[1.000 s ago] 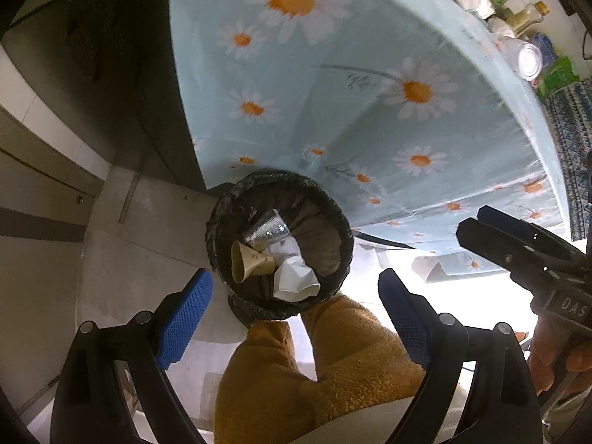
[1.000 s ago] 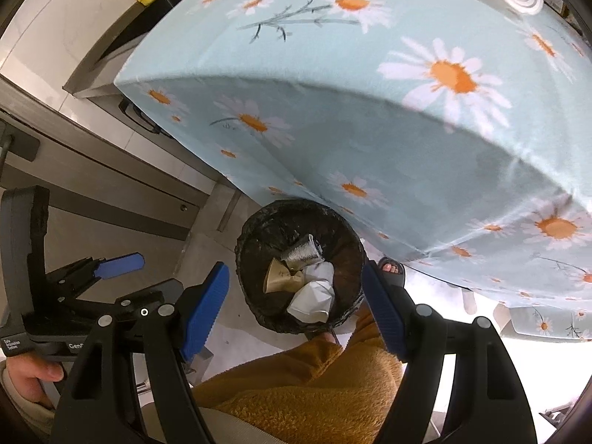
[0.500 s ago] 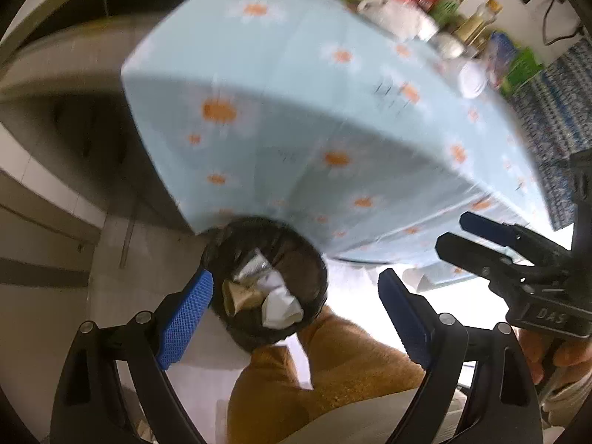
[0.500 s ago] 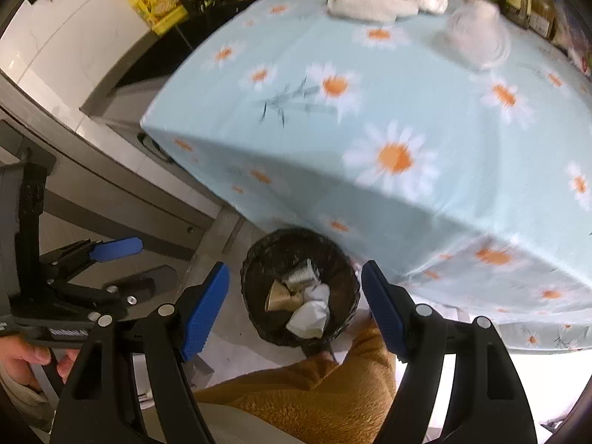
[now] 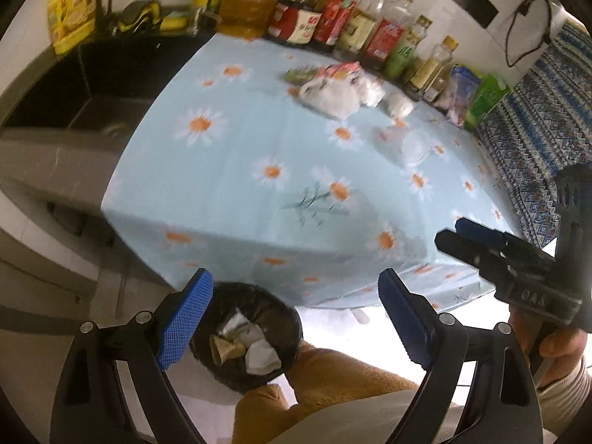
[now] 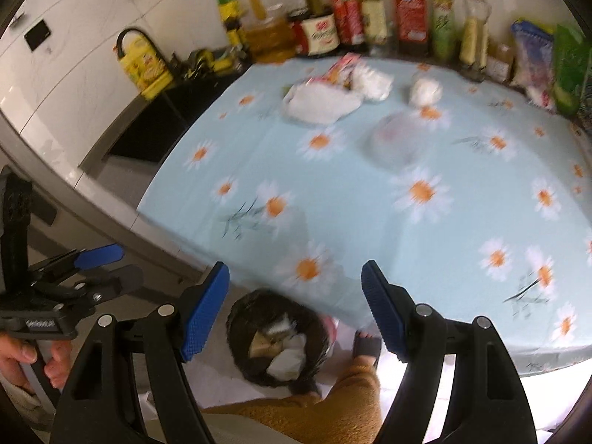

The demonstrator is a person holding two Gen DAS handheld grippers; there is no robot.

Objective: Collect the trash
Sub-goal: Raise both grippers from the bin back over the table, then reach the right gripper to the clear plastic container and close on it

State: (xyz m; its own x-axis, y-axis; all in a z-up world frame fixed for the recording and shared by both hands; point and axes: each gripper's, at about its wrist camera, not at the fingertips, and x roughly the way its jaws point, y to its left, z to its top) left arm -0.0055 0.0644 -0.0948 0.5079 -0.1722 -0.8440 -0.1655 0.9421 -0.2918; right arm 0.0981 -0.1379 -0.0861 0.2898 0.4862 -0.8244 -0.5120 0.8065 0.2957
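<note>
A black-lined bin (image 5: 244, 336) stands on the floor by the table edge, holding a paper cone, foil and crumpled tissue; it also shows in the right wrist view (image 6: 277, 336). On the daisy tablecloth (image 5: 296, 170) lie crumpled white tissues (image 5: 331, 96), a red wrapper (image 5: 340, 70), a white ball (image 6: 425, 90) and a clear plastic cup (image 6: 392, 140). My left gripper (image 5: 292, 318) is open and empty, above the bin. My right gripper (image 6: 294, 309) is open and empty, above the bin and table edge.
A row of sauce and oil bottles (image 5: 351, 29) lines the back of the table. A dark sink (image 5: 92, 100) lies to the left. Green and blue packets (image 6: 551, 59) stand at the back right. The person's leg in orange trousers (image 5: 325, 388) is beside the bin.
Both grippers have tilted up and pulled back from the bin, so the tabletop and its trash have come into view. Both stay open and empty.
</note>
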